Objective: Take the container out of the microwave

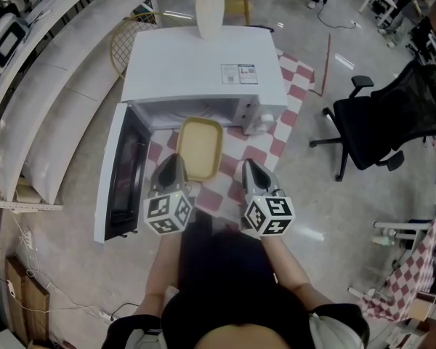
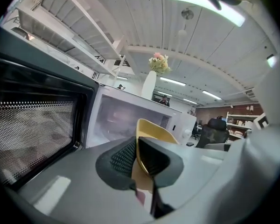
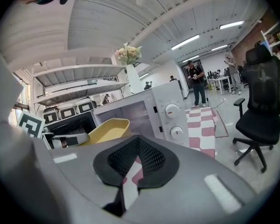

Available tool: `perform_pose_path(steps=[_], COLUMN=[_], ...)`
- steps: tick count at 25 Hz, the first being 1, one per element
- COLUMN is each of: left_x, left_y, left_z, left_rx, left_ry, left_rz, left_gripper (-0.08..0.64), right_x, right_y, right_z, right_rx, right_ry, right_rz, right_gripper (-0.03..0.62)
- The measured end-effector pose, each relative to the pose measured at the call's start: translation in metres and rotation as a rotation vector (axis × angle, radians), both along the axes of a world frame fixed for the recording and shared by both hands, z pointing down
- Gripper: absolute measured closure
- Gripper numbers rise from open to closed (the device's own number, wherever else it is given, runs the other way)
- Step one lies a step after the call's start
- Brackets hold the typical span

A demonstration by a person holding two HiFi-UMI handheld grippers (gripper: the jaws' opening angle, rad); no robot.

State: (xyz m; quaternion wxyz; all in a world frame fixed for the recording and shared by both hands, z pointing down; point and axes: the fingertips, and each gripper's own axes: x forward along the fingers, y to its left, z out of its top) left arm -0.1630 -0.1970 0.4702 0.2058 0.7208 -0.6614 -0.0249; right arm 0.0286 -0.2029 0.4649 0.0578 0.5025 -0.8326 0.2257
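Head view: both forearms reach forward side by side toward the microwave [image 1: 203,67]. The yellow container [image 1: 200,145] is just outside its open front.
Left gripper view: the left gripper [image 2: 137,141] is clamped on the container's near rim and tilts slightly down toward the microwave.
Right gripper view: the right gripper [image 3: 136,141] has its jaws together and empty, aimed below the microwave's dials.

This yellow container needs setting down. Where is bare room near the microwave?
Free: checkered cloth right of the microwave, and the microwave's top in front of the vase. Crowded: between the open door and the right gripper, where the container hangs in the left gripper.
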Motion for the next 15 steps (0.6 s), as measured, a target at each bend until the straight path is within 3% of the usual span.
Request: perform_pose_path(steps=[10,15], left_x=[0.009,0.013], left_y=[0.013,0.021], left_z=[-0.013,-0.019], left_rx=[0.036,0.057], left_ry=[-0.043,-0.129], left_rz=[0.019,0.034], left_gripper=[0.535,0.536], right_x=[0.016,0.022], right_y=[0.011,0.019], right_z=[-0.010,-0.016], right_rx=[0.029,0.049], right_ry=[0.028,0.050], right_rz=[-0.003,-0.012], right_gripper=[0.592,0.592])
